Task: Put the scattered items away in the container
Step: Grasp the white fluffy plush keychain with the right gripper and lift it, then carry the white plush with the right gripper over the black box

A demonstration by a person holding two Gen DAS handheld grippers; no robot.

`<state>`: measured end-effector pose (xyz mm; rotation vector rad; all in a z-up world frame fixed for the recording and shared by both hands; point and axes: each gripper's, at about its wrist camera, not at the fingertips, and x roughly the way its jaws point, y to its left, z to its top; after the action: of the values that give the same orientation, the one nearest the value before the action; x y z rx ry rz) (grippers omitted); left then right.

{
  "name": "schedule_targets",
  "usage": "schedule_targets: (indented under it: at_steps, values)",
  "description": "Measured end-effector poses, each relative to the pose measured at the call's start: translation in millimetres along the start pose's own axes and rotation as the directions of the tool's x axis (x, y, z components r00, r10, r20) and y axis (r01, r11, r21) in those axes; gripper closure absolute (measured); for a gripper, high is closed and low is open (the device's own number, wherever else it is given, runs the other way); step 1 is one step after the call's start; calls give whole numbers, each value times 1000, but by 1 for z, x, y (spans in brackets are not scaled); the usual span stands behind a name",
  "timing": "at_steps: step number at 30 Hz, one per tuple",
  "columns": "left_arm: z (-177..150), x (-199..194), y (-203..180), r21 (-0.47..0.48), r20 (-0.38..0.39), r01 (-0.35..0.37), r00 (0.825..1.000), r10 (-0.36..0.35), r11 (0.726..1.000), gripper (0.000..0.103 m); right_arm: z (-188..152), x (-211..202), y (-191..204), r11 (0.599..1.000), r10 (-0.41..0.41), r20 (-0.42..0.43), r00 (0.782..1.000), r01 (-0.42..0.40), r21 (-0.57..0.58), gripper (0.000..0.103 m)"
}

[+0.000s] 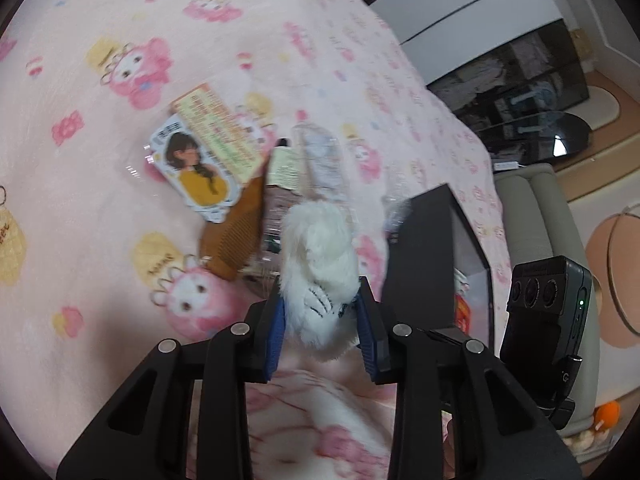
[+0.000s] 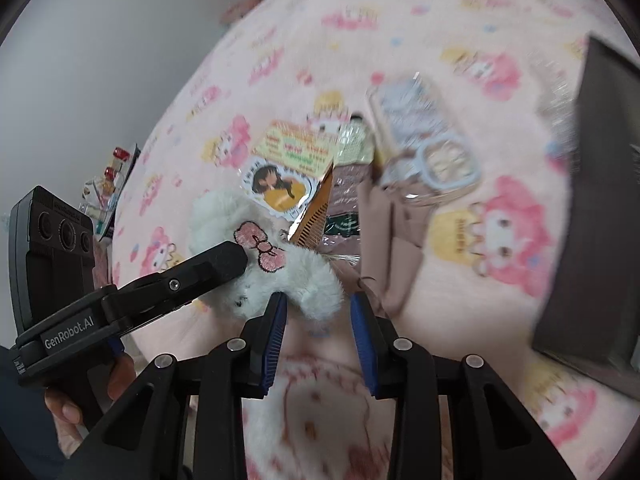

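1. The left gripper (image 1: 322,308) is clamped on the white fluffy plush (image 1: 320,264) – both blue pads squeeze its near end, jaws narrowed down onto the fur with embroidered black stitching showing between them.
2. From the right wrist view the same plush (image 2: 276,264) has a pink embroidered bow on it, and the left gripper's black finger comes in from the left and presses just beside that bow.
3. The right gripper (image 2: 318,312) has one fuzzy lobe of the plush sitting between its fingertips. The left pad touches the fur; whether the right pad does, I can't tell, so can't say if it's really gripping. Jaws are partly closed, not wide.
4. Long axis: in the left wrist view the plush runs straight away from the jaws, toward the pile of stuff. In the right wrist view it stretches from lower right up to the upper left.
5. Everything's on a pink cartoon-print blanket (image 1: 100,160).
6. Count of loose stuff behind the plush – one hair-accessory card (image 1: 196,172) with a girl in a yellow top, one brown comb (image 1: 236,236), one clear packet with pale rings (image 2: 432,136), one beige folded piece (image 2: 384,240). There's a pinkish packet under them too, too blurry to read.
7. One dark container (image 1: 432,256) stands just right of the pile, open side showing, near the blanket's edge
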<state>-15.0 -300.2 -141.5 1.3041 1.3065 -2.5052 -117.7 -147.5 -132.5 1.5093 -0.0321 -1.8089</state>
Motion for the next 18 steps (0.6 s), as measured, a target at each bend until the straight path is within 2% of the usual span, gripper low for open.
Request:
schedule_targets:
  at_steps: [5, 8, 15, 18]
  values:
    - [-16, -9, -48, 59, 9, 63, 998, -64, 996, 71, -29, -77, -20, 999, -41, 99, 994, 41, -2, 72]
    - [-33, -9, -74, 92, -8, 93, 996, -92, 991, 71, -45, -108, -29, 998, -58, 143, 988, 56, 12, 72]
    - [-90, 22, -131, 145, -118, 155, 983, -138, 977, 72, -93, -176, -64, 994, -102, 219, 970, 88, 70, 73]
    - [-111, 41, -151, 160, -154, 163, 978, -138, 974, 72, -111, -191, -84, 986, -154, 234, 960, 134, 99, 73]
